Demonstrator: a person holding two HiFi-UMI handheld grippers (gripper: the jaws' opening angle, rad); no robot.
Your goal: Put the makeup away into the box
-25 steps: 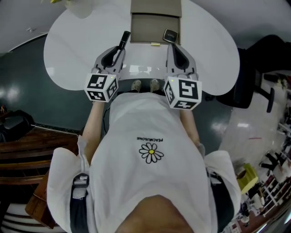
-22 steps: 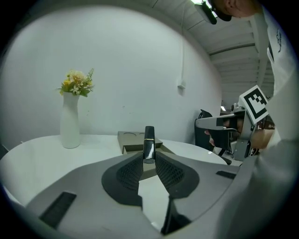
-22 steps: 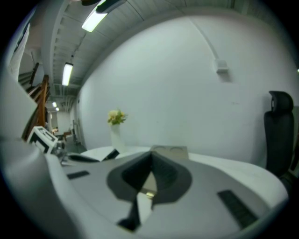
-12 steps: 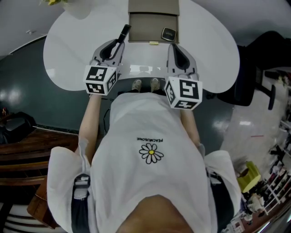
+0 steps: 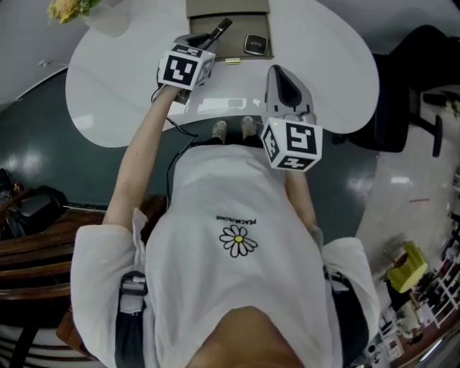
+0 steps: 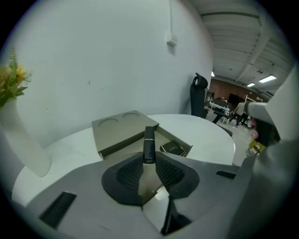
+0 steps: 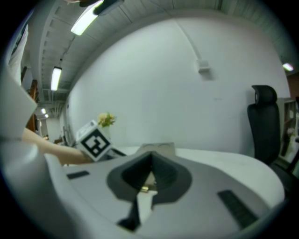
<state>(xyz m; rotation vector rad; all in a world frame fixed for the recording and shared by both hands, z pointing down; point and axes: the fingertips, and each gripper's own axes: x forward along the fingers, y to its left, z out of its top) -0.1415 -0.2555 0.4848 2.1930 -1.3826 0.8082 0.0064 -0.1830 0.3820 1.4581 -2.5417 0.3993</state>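
Across the upper half of the head view spreads a round white table [image 5: 108, 86], with a taupe box [image 5: 230, 7] at its far edge, top centre, its tray open below a lid marked with two round hollows. A white vase [image 5: 100, 18] of yellow flowers stands at the upper left. The left gripper [image 5: 206, 39] reaches to the box's left side, clenched on a black makeup tube [image 5: 221, 27] that sticks out past its tips over the open tray. The right gripper [image 5: 277, 70] hangs lower right of the box, tips pinched together with nothing between them. A black compact [image 5: 255, 44] lies inside the tray at its right. A small gold piece [image 5: 231, 61] lies on the table just below the box's near edge.
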